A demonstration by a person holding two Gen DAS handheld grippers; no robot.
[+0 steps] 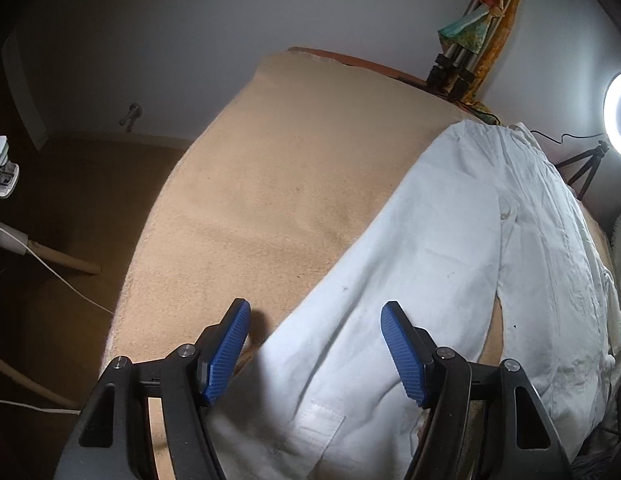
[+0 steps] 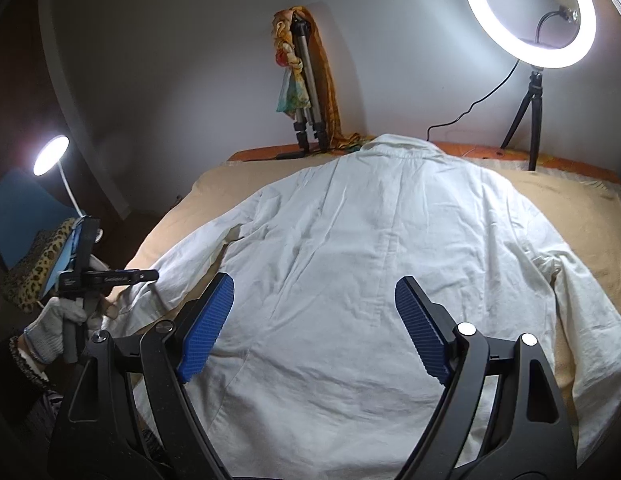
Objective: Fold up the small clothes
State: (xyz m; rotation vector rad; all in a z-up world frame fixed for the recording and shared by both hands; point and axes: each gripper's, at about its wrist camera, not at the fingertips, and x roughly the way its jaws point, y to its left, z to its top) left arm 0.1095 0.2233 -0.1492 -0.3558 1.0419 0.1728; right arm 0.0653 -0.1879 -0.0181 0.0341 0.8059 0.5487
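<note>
A white long-sleeved shirt (image 2: 350,240) lies spread back-up on a beige blanket (image 2: 582,216), collar at the far end. In the right wrist view my right gripper (image 2: 314,304) hovers open above the shirt's lower back, with nothing pressed between its blue pads. My left gripper (image 1: 316,324) is open over the shirt's left sleeve (image 1: 390,264) near the cuff, and the cloth lies below the jaws. One left fingertip is over bare blanket (image 1: 270,168), the other over the sleeve. The right wrist view also shows the left gripper (image 2: 80,264) from outside, held by a gloved hand (image 2: 50,328).
A lit ring light on a small tripod (image 2: 528,12) stands at the far right of the bed, its cable trailing behind the collar. A folded tripod draped with colourful cloth (image 2: 306,92) leans on the wall. A desk lamp (image 2: 50,156) and leopard-print cushion (image 2: 34,264) sit left, beyond the bed's edge.
</note>
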